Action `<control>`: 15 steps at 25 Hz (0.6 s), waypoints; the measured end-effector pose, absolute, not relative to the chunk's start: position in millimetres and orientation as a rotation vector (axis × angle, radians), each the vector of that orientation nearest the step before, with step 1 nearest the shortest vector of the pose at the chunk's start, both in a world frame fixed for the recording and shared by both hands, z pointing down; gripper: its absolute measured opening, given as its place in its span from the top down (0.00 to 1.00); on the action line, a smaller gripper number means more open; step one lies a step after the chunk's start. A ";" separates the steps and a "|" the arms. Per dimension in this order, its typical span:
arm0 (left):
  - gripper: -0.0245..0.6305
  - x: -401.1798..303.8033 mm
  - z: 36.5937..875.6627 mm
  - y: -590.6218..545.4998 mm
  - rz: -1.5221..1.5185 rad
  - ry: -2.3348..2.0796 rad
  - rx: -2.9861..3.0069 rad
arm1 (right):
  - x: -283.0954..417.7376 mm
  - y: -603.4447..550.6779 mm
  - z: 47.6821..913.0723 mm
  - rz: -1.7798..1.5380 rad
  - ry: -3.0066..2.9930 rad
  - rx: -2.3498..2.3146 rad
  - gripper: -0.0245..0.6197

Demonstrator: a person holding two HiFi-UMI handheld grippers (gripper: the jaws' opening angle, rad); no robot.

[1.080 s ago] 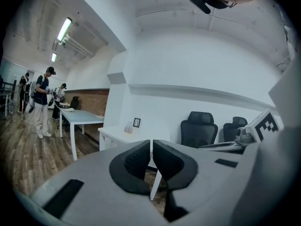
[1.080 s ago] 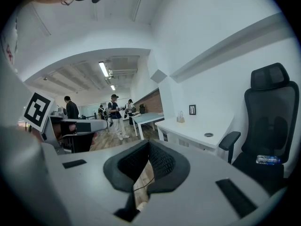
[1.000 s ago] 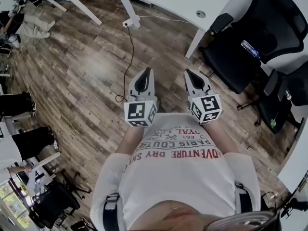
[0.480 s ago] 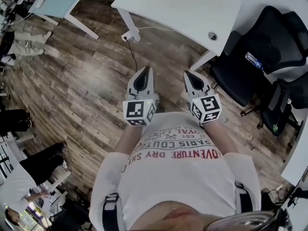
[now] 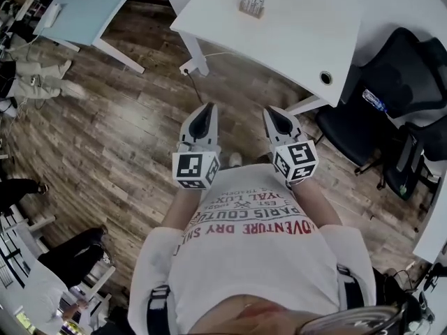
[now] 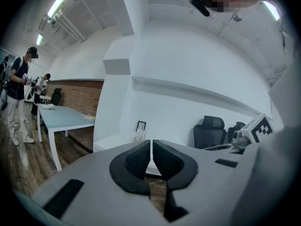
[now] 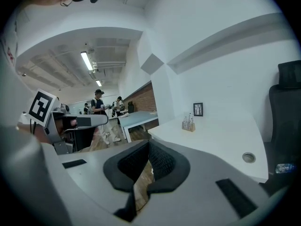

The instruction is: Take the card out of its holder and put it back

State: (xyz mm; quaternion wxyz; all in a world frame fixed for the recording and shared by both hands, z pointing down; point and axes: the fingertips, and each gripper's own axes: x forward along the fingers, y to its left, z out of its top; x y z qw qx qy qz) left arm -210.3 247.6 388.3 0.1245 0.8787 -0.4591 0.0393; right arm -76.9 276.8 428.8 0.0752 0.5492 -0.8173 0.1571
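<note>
Card holder [image 5: 251,4]: small stand with upright slips, set toward the far side of the white table [image 5: 300,33], well apart from both grippers. Card itself too small to make out; presumably in the stand, with nothing held in either claw.

Left gripper [image 5: 207,110]: jaws pressed together, pads meeting in a thin line, nothing between them. Right gripper [image 5: 274,114]: likewise closed tight and empty.

Both carried side by side in front of the chest, pointing a little below level over the wooden floor [image 5: 126,131], short of the table's near edge. Reads as a carrying posture, too far off for any reach. Closed jaws sensible for that: nothing to snag, nothing to drop.

Holder visible ahead in both gripper views, near a small framed picture [image 7: 198,109]; suggests both tools aimed roughly at it.

Task judged not begun, holder untouched. Next need: close the gap to the table, open one pair of jaws for the card, perhaps steady the stand with the other against tipping or sliding of so light a base.

Black chair [image 5: 391,75] off to the right.
</note>
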 end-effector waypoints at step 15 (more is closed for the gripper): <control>0.90 -211.7 414.0 108.7 0.161 -1.427 2.485 | -55.1 127.2 451.3 0.524 -2.467 1.629 0.92</control>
